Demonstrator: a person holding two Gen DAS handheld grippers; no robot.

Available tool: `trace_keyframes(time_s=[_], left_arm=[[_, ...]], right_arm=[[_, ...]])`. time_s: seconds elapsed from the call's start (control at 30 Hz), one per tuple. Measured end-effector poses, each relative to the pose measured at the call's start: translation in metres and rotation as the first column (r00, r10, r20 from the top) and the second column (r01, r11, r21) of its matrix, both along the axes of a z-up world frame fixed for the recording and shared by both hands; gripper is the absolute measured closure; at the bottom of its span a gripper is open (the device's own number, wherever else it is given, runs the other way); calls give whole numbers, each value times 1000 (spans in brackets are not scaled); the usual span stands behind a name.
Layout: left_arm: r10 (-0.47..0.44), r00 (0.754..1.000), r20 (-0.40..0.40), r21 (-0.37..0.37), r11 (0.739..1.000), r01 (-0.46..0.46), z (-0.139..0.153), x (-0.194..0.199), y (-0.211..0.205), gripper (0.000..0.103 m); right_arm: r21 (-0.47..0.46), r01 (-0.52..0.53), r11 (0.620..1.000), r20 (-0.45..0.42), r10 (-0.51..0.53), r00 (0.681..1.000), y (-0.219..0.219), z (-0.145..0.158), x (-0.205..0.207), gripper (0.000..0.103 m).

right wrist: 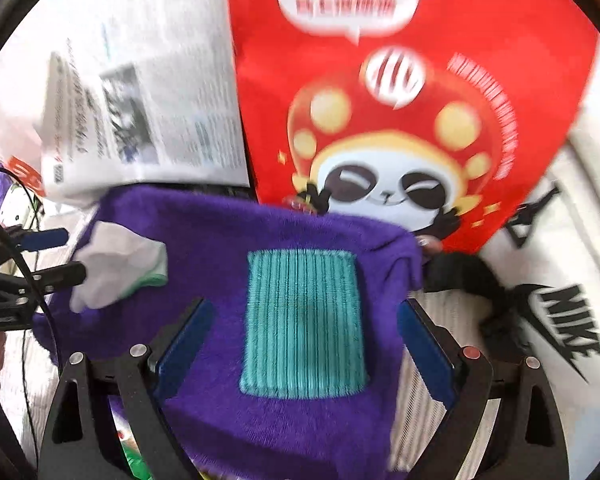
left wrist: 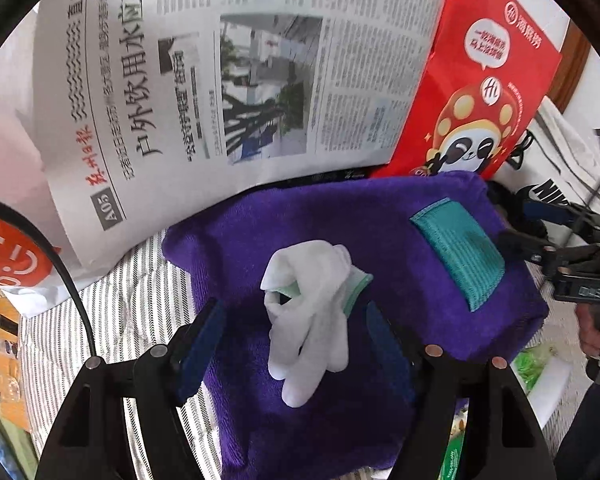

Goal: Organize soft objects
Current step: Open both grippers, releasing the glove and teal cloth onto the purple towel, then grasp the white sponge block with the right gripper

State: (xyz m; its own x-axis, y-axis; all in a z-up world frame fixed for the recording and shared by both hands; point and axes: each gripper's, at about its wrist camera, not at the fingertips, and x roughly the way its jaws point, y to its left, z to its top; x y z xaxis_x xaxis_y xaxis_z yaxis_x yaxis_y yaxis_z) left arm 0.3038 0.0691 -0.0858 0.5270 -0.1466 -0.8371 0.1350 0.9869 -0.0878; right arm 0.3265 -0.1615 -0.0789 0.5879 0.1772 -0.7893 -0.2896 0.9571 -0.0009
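A folded purple towel point(left wrist: 340, 232) lies on the striped bedding. A crumpled white sock point(left wrist: 308, 312) with a mint cuff rests on it, beside a folded teal cloth point(left wrist: 460, 256). My left gripper point(left wrist: 294, 322) is open and hovers above the towel. Its blue pads point(left wrist: 204, 332) stand on either side of the sock without pressing it. My right gripper point(right wrist: 304, 308) is open too, raised over the teal cloth point(right wrist: 302, 320), which shows between its pads untouched. In the right wrist view the sock point(right wrist: 116, 268) lies at the towel's point(right wrist: 204, 240) left end, next to the left gripper point(right wrist: 74, 252).
A newspaper point(left wrist: 228, 80) and a red panda-print bag point(left wrist: 472, 92) lean behind the towel. A white Nike-print item point(right wrist: 560, 280) lies to the right. Grey-striped bedding point(left wrist: 140, 292) shows at the left, an orange-logo bag point(left wrist: 8, 252) beyond it, and green packaging point(left wrist: 532, 364) at the lower right.
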Motion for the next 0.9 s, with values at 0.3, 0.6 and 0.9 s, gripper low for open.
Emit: trace_keyframes(time_s=[0.3,0.6,0.9], left_arm=[[17,996,92,5,1000,-17,47,-31,-8,30],[-30,995,93,36,999,26,54,-92,-24,29],[-8,998,56,-10,1000,8,28,-175,-6,29]], right_arm=[[-6,59,998,5,-59,998,-31,7,-106,10],[-17,169,986,-60,-169,984,-40,-17,-186,10],[158,272,949,-181,-243,953,-24,-35,-190,10]])
